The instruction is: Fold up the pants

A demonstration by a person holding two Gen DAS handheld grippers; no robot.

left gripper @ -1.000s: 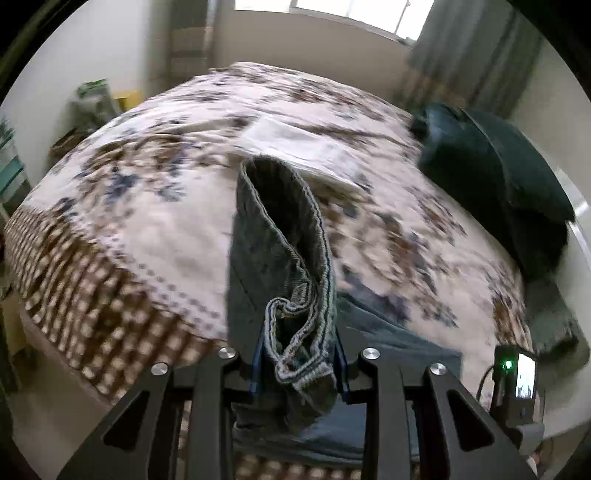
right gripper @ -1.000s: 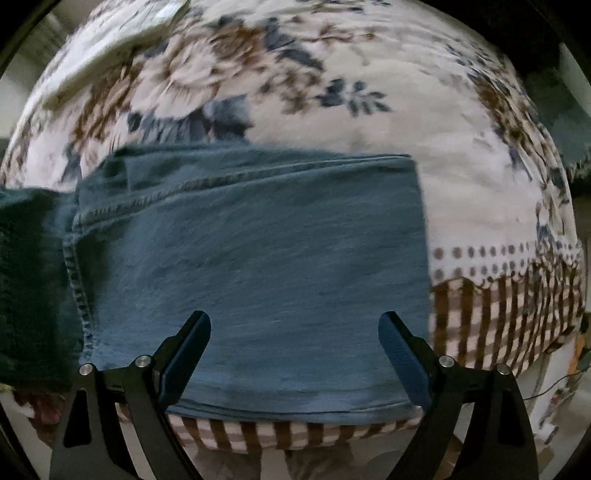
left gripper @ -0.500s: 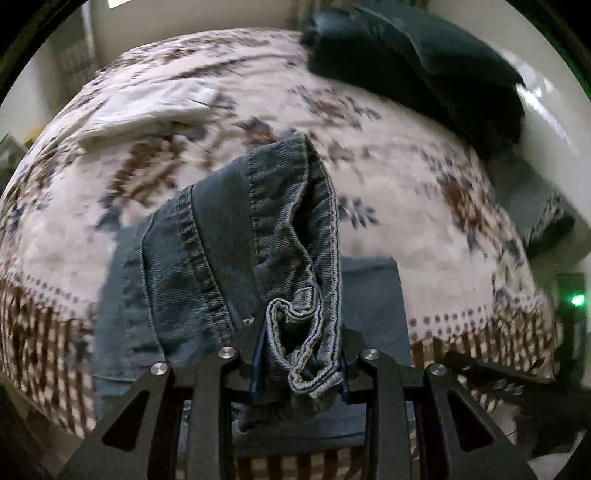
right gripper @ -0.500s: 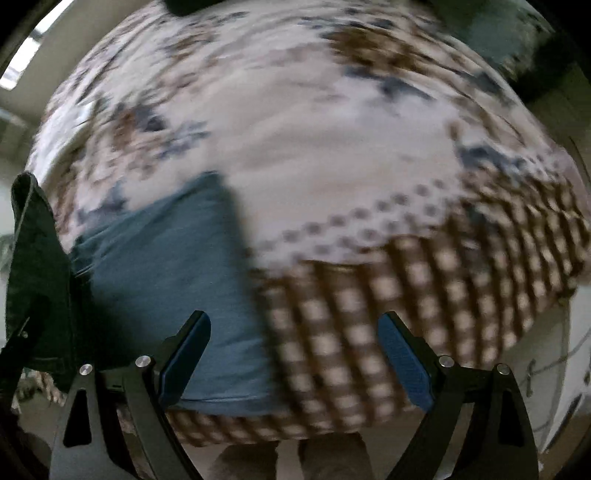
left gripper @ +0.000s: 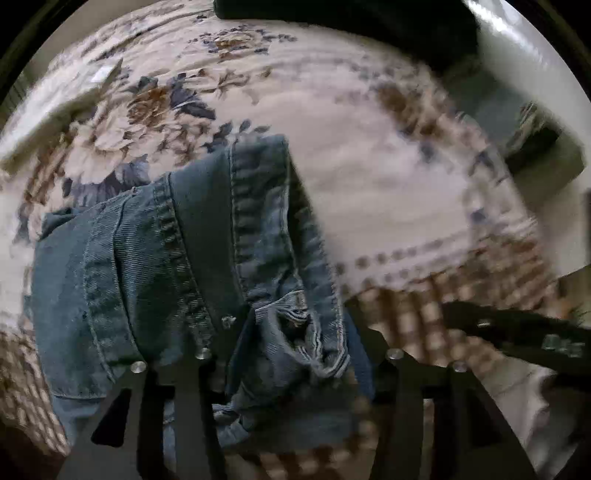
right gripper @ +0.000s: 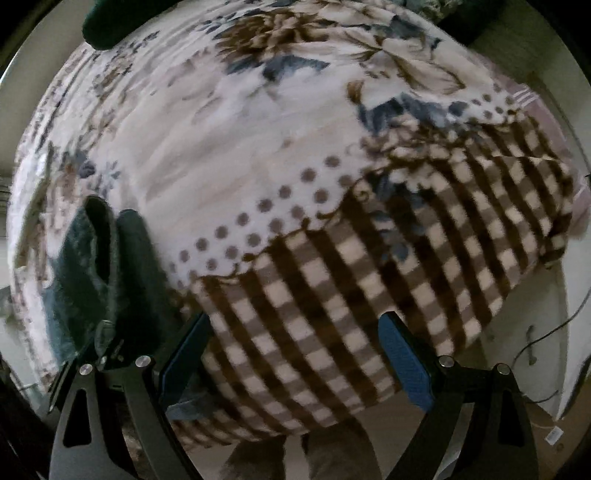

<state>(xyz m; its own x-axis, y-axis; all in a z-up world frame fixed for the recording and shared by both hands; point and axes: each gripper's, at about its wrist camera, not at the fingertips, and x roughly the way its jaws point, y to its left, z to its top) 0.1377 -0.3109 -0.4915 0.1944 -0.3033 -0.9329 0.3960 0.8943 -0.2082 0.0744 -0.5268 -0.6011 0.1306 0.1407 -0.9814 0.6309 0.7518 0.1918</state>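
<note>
The blue denim pants (left gripper: 166,266) lie partly folded near the front edge of the bed. My left gripper (left gripper: 295,354) is shut on a bunched hem of the pants and holds it up over the folded part. In the right wrist view the pants (right gripper: 92,266) show as a dark raised fold at the far left, with the left gripper's body beside them. My right gripper (right gripper: 295,354) is open and empty, off to the right of the pants, over the checked border of the blanket.
The bed is covered by a floral blanket (right gripper: 229,110) with a brown checked border (right gripper: 369,280) hanging over the front edge. Dark green pillows (left gripper: 351,22) lie at the far side. The right gripper's body (left gripper: 517,336) shows at the right of the left wrist view.
My left gripper has carried the held hem to the right, over the folded pants. My right gripper has swung right, away from the pants, and stays open.
</note>
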